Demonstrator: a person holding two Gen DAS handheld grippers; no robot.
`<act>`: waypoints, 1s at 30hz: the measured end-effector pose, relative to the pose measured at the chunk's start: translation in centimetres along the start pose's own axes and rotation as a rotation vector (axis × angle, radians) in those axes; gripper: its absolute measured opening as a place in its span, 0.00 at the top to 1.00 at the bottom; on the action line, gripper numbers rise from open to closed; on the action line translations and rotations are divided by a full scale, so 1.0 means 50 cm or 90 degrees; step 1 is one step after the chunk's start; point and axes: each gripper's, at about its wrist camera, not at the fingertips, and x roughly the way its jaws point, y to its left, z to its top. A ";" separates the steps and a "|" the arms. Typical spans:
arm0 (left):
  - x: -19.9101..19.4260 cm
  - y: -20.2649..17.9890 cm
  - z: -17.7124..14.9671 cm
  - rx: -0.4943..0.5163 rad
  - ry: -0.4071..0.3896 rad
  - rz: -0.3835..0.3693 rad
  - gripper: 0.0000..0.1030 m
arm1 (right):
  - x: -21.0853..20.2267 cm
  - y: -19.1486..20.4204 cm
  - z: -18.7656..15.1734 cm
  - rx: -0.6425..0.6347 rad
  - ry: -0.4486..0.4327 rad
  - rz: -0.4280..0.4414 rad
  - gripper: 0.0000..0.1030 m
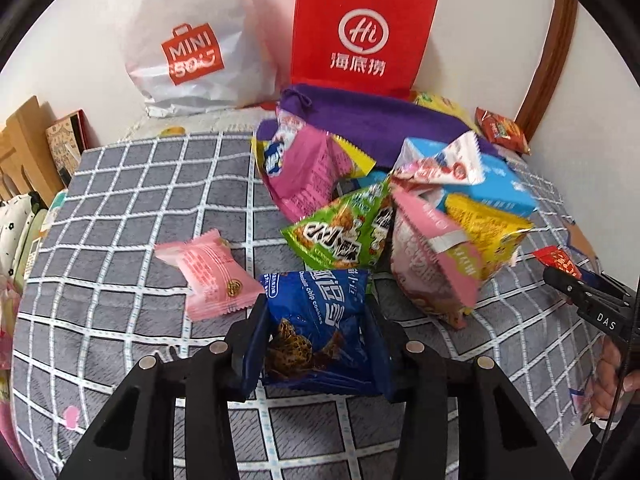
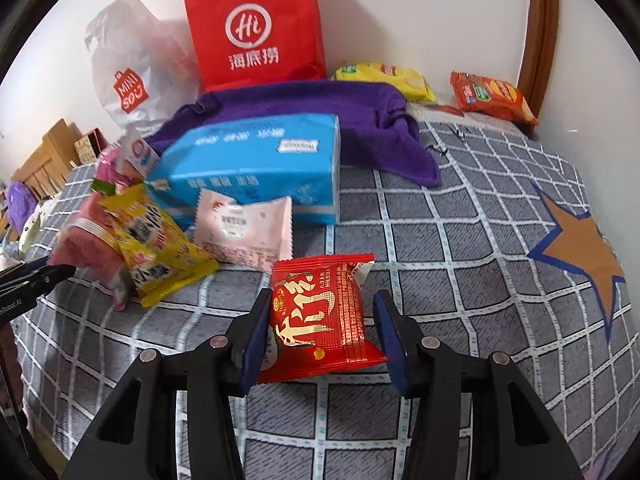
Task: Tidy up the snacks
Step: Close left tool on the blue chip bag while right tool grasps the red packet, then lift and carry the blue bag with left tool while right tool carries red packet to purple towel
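Grey grid-check bedspread (image 2: 460, 240) against white wall; red paper bag (image 1: 360, 28) and white plastic bag (image 1: 192, 40) at back. L gripper (image 1: 316, 344) pinches blue choc-chip cookie packet (image 1: 316, 332), both pads pressing its sides, long axis running away from cam. R gripper (image 2: 320, 336) clamped on red foil snack packet (image 2: 320, 316), packet upright-ish, tilted right. Snack pile (image 1: 400, 208) just beyond L.

I see a blue chocolate chip cookie packet (image 1: 320, 320) upright, nearest me, a red snack packet (image 2: 320, 316) to the right, and a colourful packet pile (image 1: 384, 208) lying beyond.
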 end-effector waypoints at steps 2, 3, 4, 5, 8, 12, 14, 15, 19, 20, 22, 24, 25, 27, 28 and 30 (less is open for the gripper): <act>-0.017 -0.004 0.005 0.002 -0.008 -0.005 0.59 | -0.018 0.003 0.007 0.000 -0.009 -0.001 0.51; -0.027 -0.006 0.009 0.003 -0.011 -0.011 0.59 | -0.026 0.005 0.010 -0.001 -0.014 -0.003 0.51; -0.035 -0.009 0.013 0.004 -0.014 -0.016 0.59 | -0.036 0.007 0.015 -0.001 -0.019 -0.004 0.51; -0.046 -0.013 0.019 0.007 -0.019 -0.021 0.59 | -0.046 0.008 0.020 -0.001 -0.025 -0.005 0.51; -0.070 -0.021 0.037 0.012 -0.033 -0.030 0.59 | -0.074 0.010 0.039 -0.001 -0.041 -0.008 0.51; -0.099 -0.040 0.074 0.018 -0.050 -0.056 0.59 | -0.106 0.012 0.071 0.004 -0.060 -0.015 0.51; -0.112 -0.053 0.091 0.023 -0.054 -0.072 0.59 | -0.119 0.010 0.088 0.009 -0.073 -0.021 0.51; -0.118 -0.060 0.101 0.027 -0.056 -0.080 0.59 | -0.127 0.010 0.098 0.011 -0.079 -0.020 0.51; -0.130 -0.088 0.135 0.051 -0.067 -0.084 0.59 | -0.150 0.013 0.137 0.012 -0.101 -0.021 0.51; -0.130 -0.095 0.147 0.055 -0.068 -0.088 0.59 | -0.153 0.015 0.148 0.010 -0.105 -0.019 0.51; -0.126 -0.101 0.167 0.055 -0.067 -0.095 0.59 | -0.156 0.019 0.169 0.006 -0.111 -0.016 0.51; -0.118 -0.106 0.188 0.054 -0.067 -0.098 0.59 | -0.155 0.026 0.188 -0.001 -0.114 -0.016 0.51; -0.116 -0.109 0.197 0.055 -0.070 -0.096 0.59 | -0.152 0.028 0.199 -0.003 -0.113 -0.015 0.51; -0.109 -0.113 0.219 0.058 -0.075 -0.092 0.59 | -0.145 0.030 0.220 -0.006 -0.113 -0.010 0.51; -0.106 -0.114 0.229 0.058 -0.075 -0.092 0.59 | -0.140 0.030 0.230 -0.007 -0.112 -0.009 0.51; -0.097 -0.114 0.252 0.057 -0.077 -0.094 0.59 | -0.128 0.032 0.253 -0.007 -0.108 -0.005 0.52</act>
